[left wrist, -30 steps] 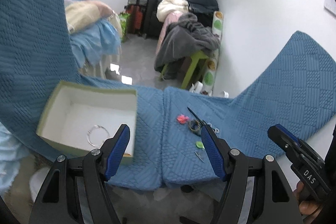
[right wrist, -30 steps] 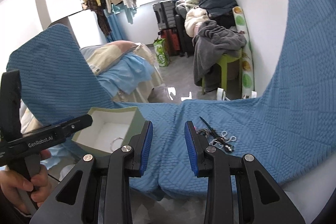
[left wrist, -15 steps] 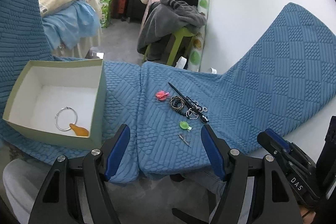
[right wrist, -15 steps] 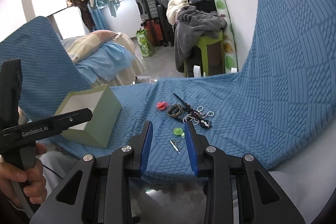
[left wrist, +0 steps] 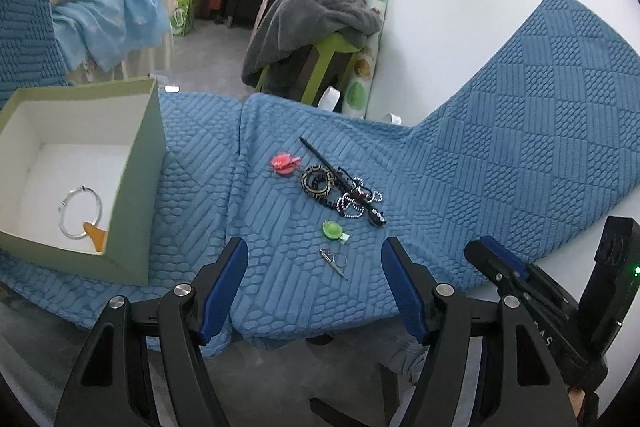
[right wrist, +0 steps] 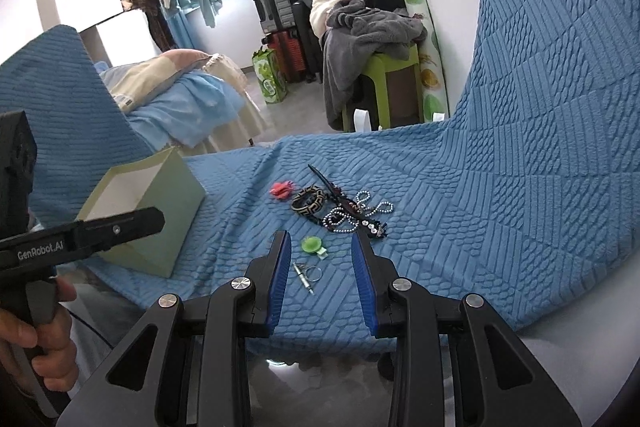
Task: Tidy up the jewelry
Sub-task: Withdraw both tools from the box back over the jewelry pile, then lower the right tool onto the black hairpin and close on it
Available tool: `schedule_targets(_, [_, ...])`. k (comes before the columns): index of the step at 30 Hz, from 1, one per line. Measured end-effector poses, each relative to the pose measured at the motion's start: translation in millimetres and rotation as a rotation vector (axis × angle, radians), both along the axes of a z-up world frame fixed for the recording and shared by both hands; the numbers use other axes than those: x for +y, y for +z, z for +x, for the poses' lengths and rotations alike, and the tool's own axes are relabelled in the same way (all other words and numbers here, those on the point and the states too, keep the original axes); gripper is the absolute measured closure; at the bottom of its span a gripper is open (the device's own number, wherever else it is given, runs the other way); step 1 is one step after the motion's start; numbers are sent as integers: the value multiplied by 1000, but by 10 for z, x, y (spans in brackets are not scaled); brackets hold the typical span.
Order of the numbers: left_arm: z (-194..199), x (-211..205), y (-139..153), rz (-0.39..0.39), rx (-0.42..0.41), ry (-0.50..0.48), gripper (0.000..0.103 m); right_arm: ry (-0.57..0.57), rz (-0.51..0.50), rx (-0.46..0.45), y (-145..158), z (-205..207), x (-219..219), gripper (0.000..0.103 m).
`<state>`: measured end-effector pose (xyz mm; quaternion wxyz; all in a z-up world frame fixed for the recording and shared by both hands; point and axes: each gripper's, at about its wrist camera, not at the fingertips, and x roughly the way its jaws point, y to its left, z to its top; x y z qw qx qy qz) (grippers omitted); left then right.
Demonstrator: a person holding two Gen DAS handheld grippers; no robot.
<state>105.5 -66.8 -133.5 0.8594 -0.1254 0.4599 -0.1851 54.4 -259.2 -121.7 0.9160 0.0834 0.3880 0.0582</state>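
A quilted blue textured blanket (left wrist: 500,131) covers the desk and fills the middle and right of both views, and since a second ago it has swung closer and larger as both cameras have dipped toward it. At the left of the left wrist view sits the pale green square cardboard box with a white inside (left wrist: 136,163), open-topped, already holding a thin silver bangle (left wrist: 80,213) and a small orange piece (left wrist: 95,234) in its near corner; the box has slid leftward in the frame, which I take to mean attention has passed from the box to the pieces yet unsorted. The left gripper (left wrist: 314,287) has its jaws released and wide, nothing between them; the right gripper (right wrist: 320,275) has its jaws narrower but also parted and empty. The unsorted jewelry lies mid-frame on the blanket, apart from the box: a tangle of a black-and-gold patterned bangle (left wrist: 317,181), a dark hair stick (left wrist: 320,159) and a string of silver beads (left wrist: 352,205), a coral-pink clip (left wrist: 284,163) just left of them, a small round green clip (left wrist: 332,229) nearer, and nearest a tiny silver pin with a ring (left wrist: 334,261). That pin shows framed between the right jaws, so it or the green clip looks the likely next pick.
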Motion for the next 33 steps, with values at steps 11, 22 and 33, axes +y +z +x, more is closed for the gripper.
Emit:
schedule_targets(11, [271, -175, -309, 20, 61, -29, 34, -12, 24, 60, -313, 307, -248, 74])
schedule_targets(22, [594, -333, -718, 50, 138, -73, 34, 10, 55, 118, -589, 686, -482, 74])
schedule_targets(33, [838, -832, -1099, 100, 164, -277, 35, 102, 77, 216, -902, 1110, -494, 69])
